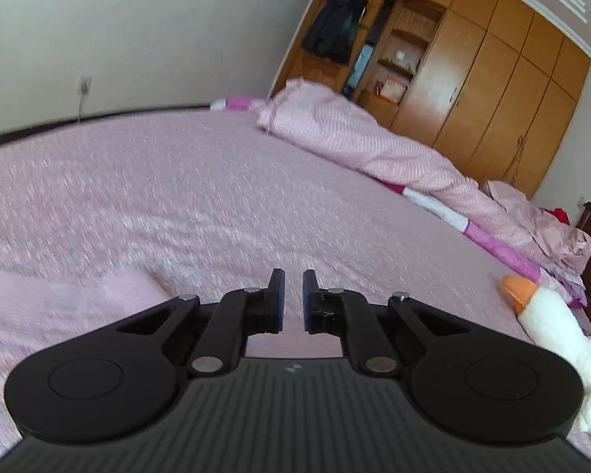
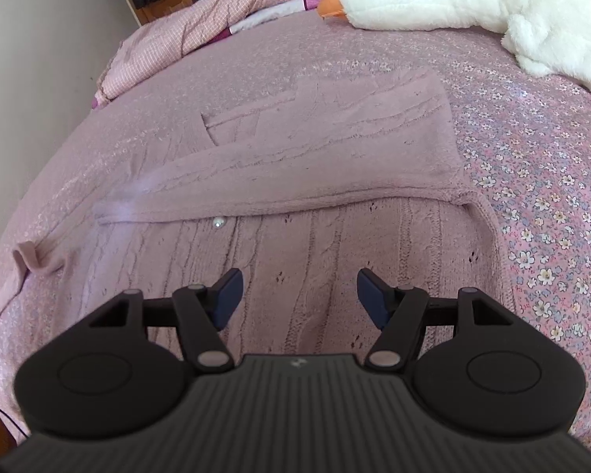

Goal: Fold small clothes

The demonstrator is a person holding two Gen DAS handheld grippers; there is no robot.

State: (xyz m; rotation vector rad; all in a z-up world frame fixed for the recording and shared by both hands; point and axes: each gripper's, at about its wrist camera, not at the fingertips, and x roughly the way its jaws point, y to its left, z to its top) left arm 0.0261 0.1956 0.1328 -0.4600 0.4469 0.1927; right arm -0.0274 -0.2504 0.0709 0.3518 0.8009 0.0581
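Below the right gripper [image 2: 299,295], fingers spread wide, the pink knit sweater [image 2: 315,165] lies on the bed [image 2: 551,157], one sleeve folded across. Left gripper [image 1: 293,299], fingers nearly clenched, grasps nothing. Pinch the hem at 6 o'clock with both and fold toward 12.

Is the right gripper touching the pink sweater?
Apart. The right wrist view shows the right gripper wide open above the sweater, knit visible between and past both fingertips, nothing pinched.
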